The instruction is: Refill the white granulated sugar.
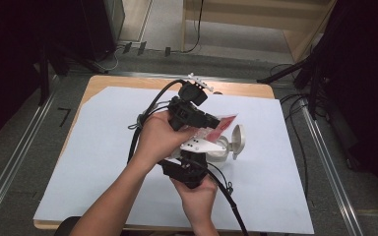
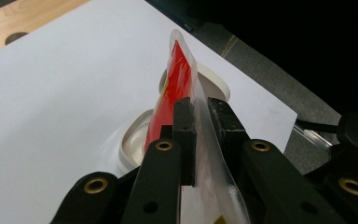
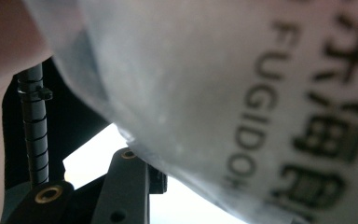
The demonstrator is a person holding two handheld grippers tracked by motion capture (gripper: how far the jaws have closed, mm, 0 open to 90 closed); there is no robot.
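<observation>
White flip-lid container (image 1: 229, 143) lies open on white sheet (image 1: 103, 147), under red-and-clear packet (image 2: 179, 88). Sheet covers wooden table (image 1: 128, 81); grey floor and dark stands surround. Left gripper (image 2: 201, 116) jaws clamped on packet's clear edge above container. Right gripper (image 1: 187, 172) sits close below; packet's printed film blocks its jaws, spread unreadable.
</observation>
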